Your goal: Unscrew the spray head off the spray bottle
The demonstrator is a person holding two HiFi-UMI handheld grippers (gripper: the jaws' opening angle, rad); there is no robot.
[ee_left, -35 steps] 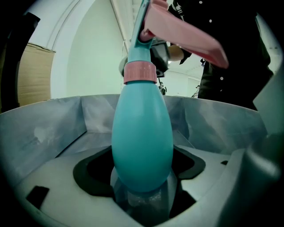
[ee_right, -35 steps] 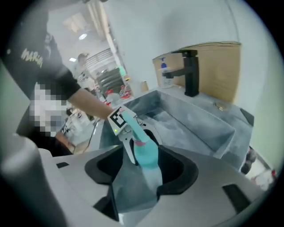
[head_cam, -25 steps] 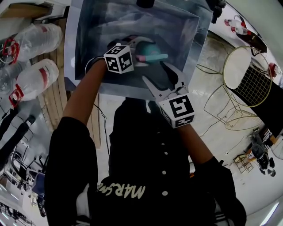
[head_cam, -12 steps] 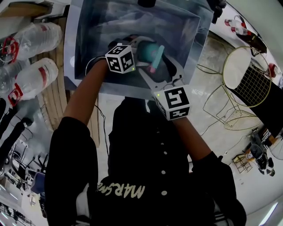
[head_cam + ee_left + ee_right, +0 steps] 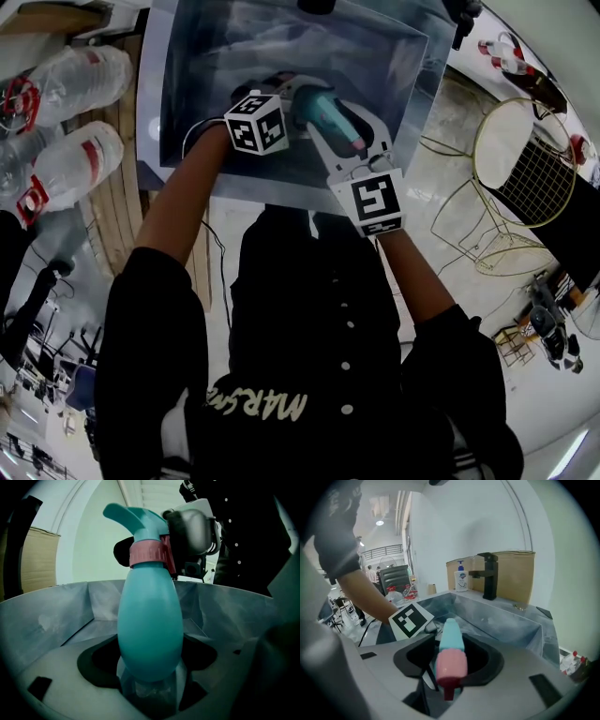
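A teal spray bottle (image 5: 150,625) with a pink collar (image 5: 147,555) and a teal spray head (image 5: 336,120) is held over the steel sink (image 5: 398,66). My left gripper (image 5: 281,117) is shut on the bottle's lower end, which fills the left gripper view. My right gripper (image 5: 345,136) comes from the near side. Its jaws are closing, with the spray head (image 5: 451,656) between them and its pink nozzle pointing back at the camera. In the left gripper view the right gripper (image 5: 192,531) sits against the collar and head.
A black faucet (image 5: 490,576), a soap bottle (image 5: 461,581) and a cardboard box (image 5: 513,573) stand behind the sink. Big clear water bottles (image 5: 80,80) lie at the left. A round wire table (image 5: 525,159) stands on the floor at the right.
My right gripper has moved from the sink's near edge up to the spray head and narrowed its jaws around it. The spray head has turned from pointing right to pointing toward the person.
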